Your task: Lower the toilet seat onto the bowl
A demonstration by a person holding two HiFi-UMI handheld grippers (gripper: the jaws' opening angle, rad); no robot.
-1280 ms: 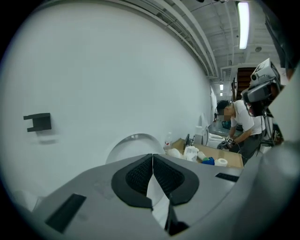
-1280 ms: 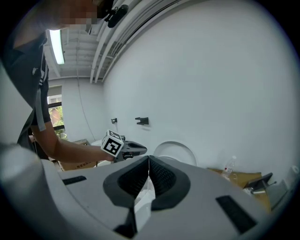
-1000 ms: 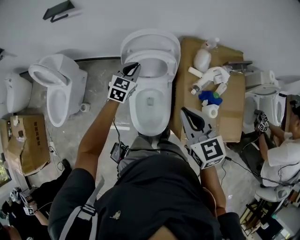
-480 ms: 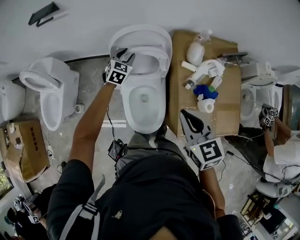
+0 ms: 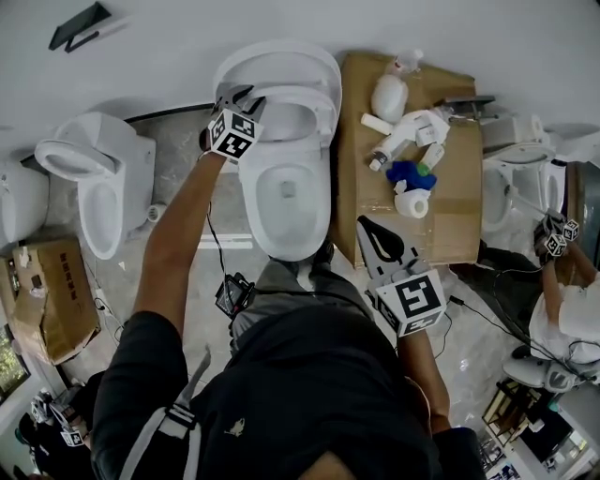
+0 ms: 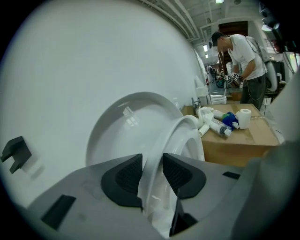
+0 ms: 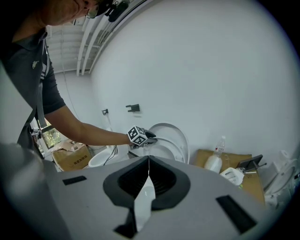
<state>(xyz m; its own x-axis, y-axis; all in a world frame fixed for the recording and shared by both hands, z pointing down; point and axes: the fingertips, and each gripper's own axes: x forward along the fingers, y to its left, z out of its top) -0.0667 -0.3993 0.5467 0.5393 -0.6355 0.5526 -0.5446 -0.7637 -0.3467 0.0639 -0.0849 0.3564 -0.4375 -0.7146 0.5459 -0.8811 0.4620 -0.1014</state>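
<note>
- Your left gripper [image 6: 152,164] has its jaws astride the rim of the toilet seat [image 6: 180,136]. They have just been opening and look close to both faces without clamping. If you pull forward like this, the glossy rim can slide out.
- The seat stands tilted up off the bowl [image 5: 286,206], just in front of the raised lid [image 6: 117,140], with its hinge at the wall end. If it gets free at this angle, it will likely drop and slam onto the porcelain.
- One jaw sits in the gap between seat and lid. If you swing it wide, it may catch the lid and bring that down too.
- Your right gripper [image 7: 148,164] is closed with nothing between its jaws. It hangs low at your right side, well apart from the seat, so it cannot catch a falling seat.
- A cardboard box [image 5: 450,216] stands just beside the bowl and carries a bottle, a paper roll and loose fittings. A wide elbow swing could knock them off.
- A small device with cables [image 5: 234,295] lies on the floor near your feet and could snag a step.
- The floor [image 5: 192,178] is pale, mottled and hard, and the wall [image 5: 281,23] behind the toilet is plain white.
- More toilets [image 5: 103,178] stand to either side, and another person [image 5: 567,319] works at your right.
</note>
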